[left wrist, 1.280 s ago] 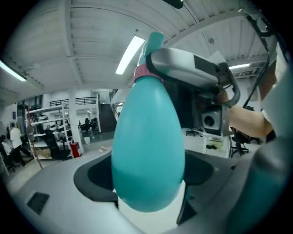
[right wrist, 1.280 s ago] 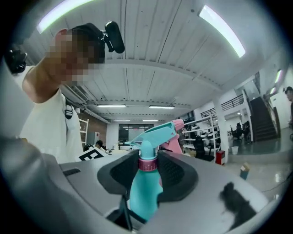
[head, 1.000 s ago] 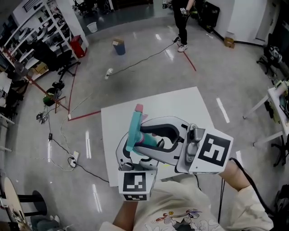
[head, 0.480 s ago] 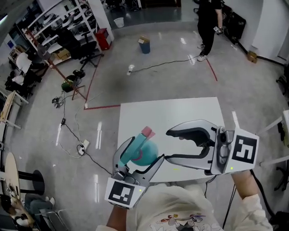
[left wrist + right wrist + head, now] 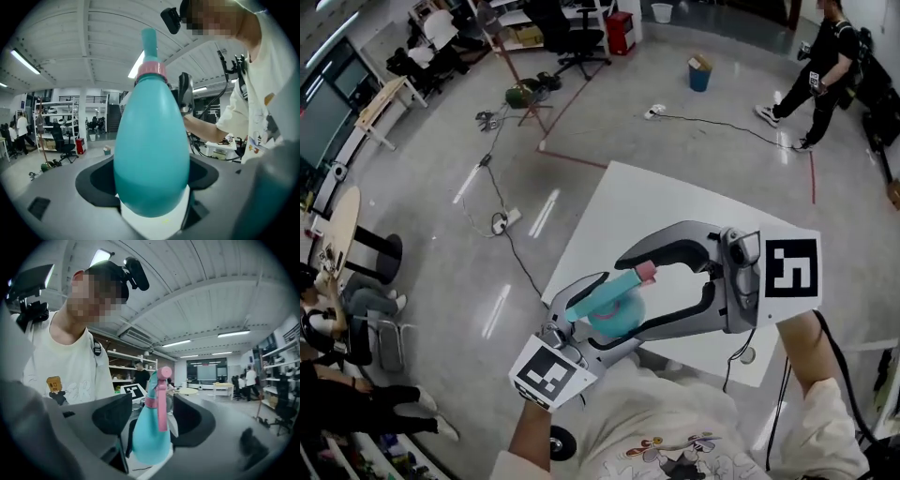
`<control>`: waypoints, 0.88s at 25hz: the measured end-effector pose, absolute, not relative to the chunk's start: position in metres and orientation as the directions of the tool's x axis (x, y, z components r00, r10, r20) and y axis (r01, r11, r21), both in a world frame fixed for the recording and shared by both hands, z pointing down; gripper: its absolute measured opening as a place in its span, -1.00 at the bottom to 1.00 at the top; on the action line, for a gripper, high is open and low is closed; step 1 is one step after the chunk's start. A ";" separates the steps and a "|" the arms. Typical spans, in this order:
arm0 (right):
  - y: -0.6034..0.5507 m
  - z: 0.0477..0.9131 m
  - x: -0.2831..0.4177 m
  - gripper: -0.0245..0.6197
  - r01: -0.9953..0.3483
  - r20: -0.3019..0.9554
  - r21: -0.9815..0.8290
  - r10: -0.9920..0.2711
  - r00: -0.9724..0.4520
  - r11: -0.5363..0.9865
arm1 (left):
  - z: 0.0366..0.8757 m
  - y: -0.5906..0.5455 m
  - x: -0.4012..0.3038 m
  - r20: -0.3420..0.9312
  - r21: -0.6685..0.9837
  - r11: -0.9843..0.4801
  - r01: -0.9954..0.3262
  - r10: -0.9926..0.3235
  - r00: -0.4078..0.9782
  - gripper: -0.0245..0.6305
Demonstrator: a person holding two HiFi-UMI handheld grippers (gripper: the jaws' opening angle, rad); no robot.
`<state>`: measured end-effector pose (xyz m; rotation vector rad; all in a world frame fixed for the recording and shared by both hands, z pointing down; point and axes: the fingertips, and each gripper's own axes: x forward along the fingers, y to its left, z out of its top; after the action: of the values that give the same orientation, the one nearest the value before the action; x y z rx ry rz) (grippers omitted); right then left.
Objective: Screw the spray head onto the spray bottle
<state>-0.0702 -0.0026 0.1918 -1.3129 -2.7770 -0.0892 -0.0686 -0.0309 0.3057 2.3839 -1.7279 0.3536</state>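
bottle [image 5: 609,307]: off the table [image 5: 694,211], mid-air at centre of the head view, neck tipped toward 2 o'clock
spray head [image 5: 645,272]: sits on the neck — can't judge how tight
left gripper [image 5: 151,180]: in from 7 o'clock, clamped on the bottle's belly
right gripper [image 5: 152,420]: in from 3 o'clock, jaws have just been opening, now wide; head stands between them, clear of both pads
handling: likely light thin plastic, smooth, dents if squeezed hard — hold the widest belly; turn the head by its pink collar [image 5: 151,71], not the trigger [image 5: 162,404]
writing: none readable on the bottle; only square markers on each cube [image 5: 792,267]
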 end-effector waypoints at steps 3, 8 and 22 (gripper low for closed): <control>0.049 0.209 -0.075 -0.12 0.856 0.111 0.020 0.850 -0.516 0.517 | 0.324 0.016 -0.065 0.320 -0.020 -0.289 -0.957 -0.909 0.268 0.38; 0.075 0.219 -0.042 -0.12 0.935 0.103 -0.011 0.931 -0.351 0.354 | 0.329 0.028 -0.032 0.338 -0.024 -0.195 -0.980 -0.925 0.176 0.38; 0.092 0.232 -0.050 -0.48 0.974 0.234 -0.025 0.948 -0.214 0.226 | 0.348 0.045 -0.043 0.410 0.000 -0.159 -0.987 -0.901 0.145 0.38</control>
<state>-0.0504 0.0921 0.2318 -1.8290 -2.2958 -0.1873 -0.0431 0.0449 0.3477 2.1554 -1.8362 0.4612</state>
